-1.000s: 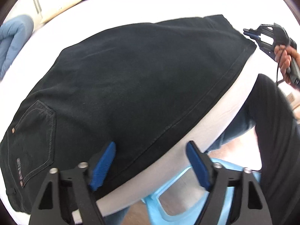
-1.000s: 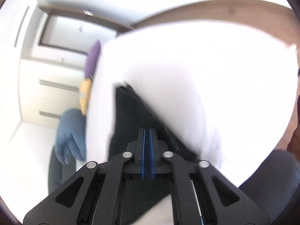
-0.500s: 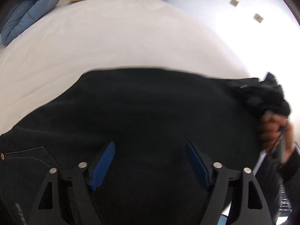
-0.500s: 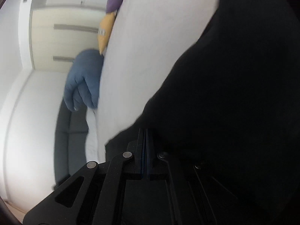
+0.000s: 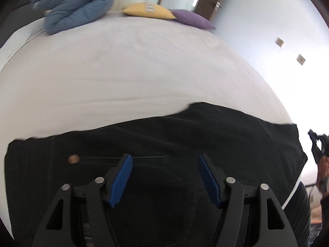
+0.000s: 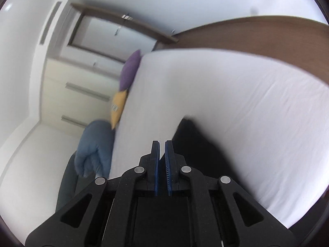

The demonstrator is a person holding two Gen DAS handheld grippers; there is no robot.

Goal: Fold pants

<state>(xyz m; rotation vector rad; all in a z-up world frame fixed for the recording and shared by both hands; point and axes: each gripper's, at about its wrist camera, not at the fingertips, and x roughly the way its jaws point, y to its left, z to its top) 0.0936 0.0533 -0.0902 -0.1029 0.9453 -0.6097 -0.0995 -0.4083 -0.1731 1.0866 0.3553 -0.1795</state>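
The black pants (image 5: 185, 144) lie flat on the white bed (image 5: 123, 72), filling the lower half of the left wrist view. Their long axis runs from 9 o'clock to 3 o'clock across that frame. A copper rivet (image 5: 73, 159) and a stitched seam sit toward the 9 o'clock end, and a straight cut edge closes the 3 o'clock end near the side of the mattress. The far edge of the cloth is blurred, with a raised bump at about 1 o'clock from the frame's centre.

The left gripper (image 5: 165, 177) hangs over the middle of the pants with its jaws spread wide and only dark cloth showing between the blue pads (image 5: 121, 178); whether the pads touch the cloth cannot be told. The right gripper (image 6: 162, 164) has its jaws nearly together, a thin slit of light between the pads and no cloth in it. In its own view the pants (image 6: 197, 144) reach away toward 1 o'clock just beside the fingers. From the left wrist view the right gripper (image 5: 317, 144) shows small at 3 o'clock, off the end of the pants.

Past the pants the sheet runs bare toward 12 o'clock. A blue duvet (image 5: 76, 4) is bundled at 11 o'clock, then a yellow pillow (image 5: 148, 10) and a purple pillow (image 5: 191, 19) at 12. Beyond stand pale wardrobe doors (image 6: 82, 94), a brown headboard (image 6: 257, 30), and white walls.
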